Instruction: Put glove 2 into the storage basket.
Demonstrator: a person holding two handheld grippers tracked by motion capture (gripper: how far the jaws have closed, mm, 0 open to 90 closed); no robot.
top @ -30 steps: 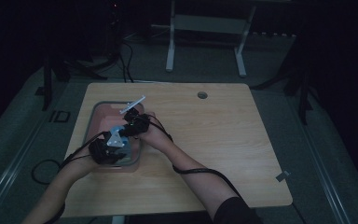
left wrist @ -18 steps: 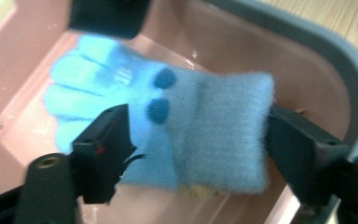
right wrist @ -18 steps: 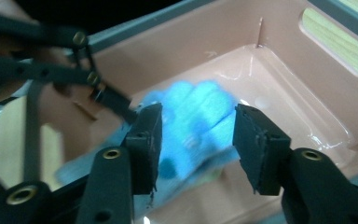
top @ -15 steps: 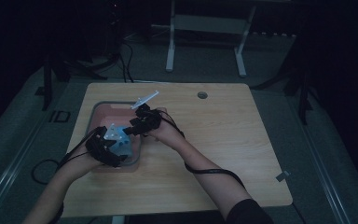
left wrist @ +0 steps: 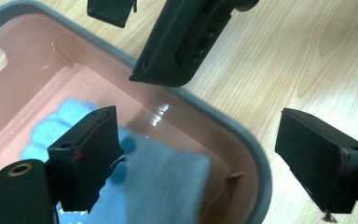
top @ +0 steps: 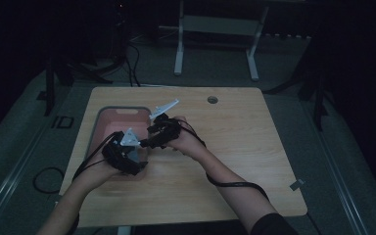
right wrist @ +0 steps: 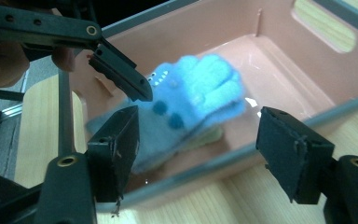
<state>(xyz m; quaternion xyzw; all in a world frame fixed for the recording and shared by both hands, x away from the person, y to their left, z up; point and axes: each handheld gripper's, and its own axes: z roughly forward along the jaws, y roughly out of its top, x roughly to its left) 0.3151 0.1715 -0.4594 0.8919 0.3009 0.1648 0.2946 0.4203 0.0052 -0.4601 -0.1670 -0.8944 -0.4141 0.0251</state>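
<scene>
A light blue knitted glove [right wrist: 200,88] with dark blue dots lies in a pink bin [top: 122,108] with a grey rim, its greyer cuff [left wrist: 158,186] toward the near wall. My left gripper [top: 138,155] hangs over the bin's near right corner. Its jaws [left wrist: 200,135] opened within the last second and stand apart above the glove without touching it. My right gripper [top: 146,143] is just outside the bin's right rim. Its jaws [right wrist: 200,135] have just been opening, with nothing between them. The glove lies beyond them.
The bin stands on the left part of a wooden table [top: 235,147] with a round cable hole [top: 212,100] at the back. The right gripper's jaw [left wrist: 182,42] crosses above the left gripper's view. Cables trail from both hands.
Both grippers have opened and let go of the blue glove, which now lies in the bin. Both hands have lifted a little, the right drawing back over the bin's right rim.
</scene>
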